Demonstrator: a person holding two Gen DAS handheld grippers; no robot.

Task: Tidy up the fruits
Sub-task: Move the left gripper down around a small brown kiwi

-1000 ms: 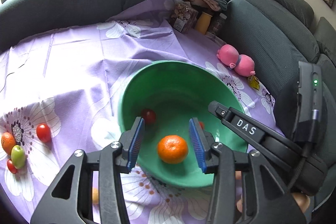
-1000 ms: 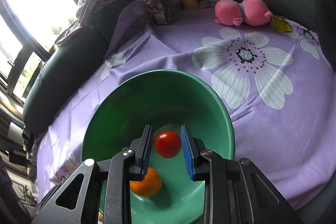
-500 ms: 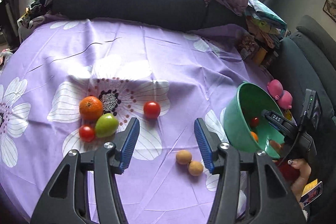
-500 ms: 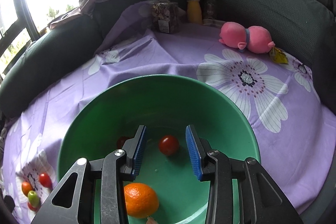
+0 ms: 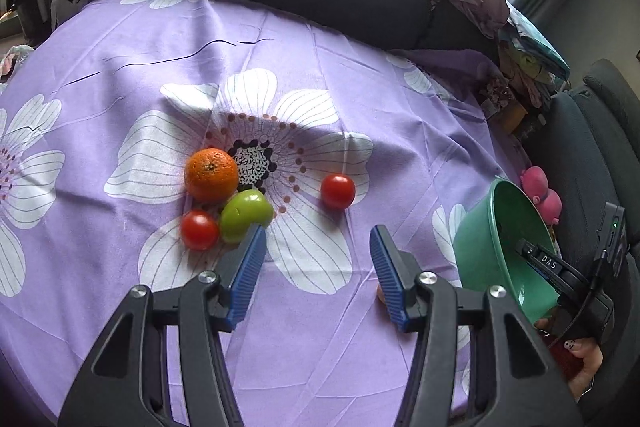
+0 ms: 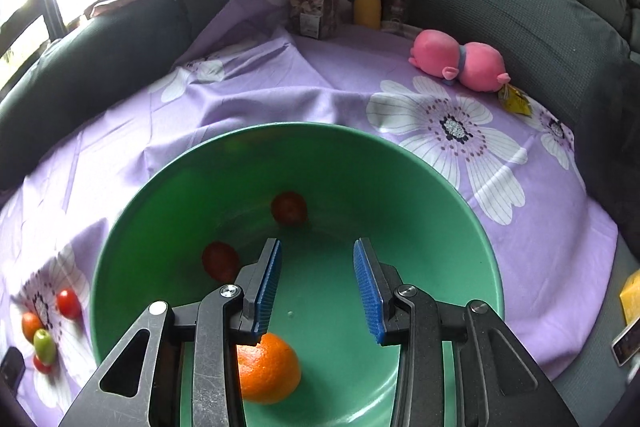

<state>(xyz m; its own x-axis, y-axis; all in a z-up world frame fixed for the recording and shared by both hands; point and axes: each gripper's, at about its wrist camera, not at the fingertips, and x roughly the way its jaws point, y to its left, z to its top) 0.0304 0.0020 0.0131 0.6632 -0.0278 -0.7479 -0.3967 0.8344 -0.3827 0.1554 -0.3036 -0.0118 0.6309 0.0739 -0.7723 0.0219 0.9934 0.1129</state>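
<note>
Released tomato now deeper, right view only

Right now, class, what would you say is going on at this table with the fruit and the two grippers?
A person with a handheld gripper in each hand is sorting fruit into a green bowl. The right gripper hangs open and empty over the bowl, which holds an orange and two red tomatoes. The left gripper, also open, points at fruit on the purple cloth: an orange, a green fruit and two tomatoes.
</note>
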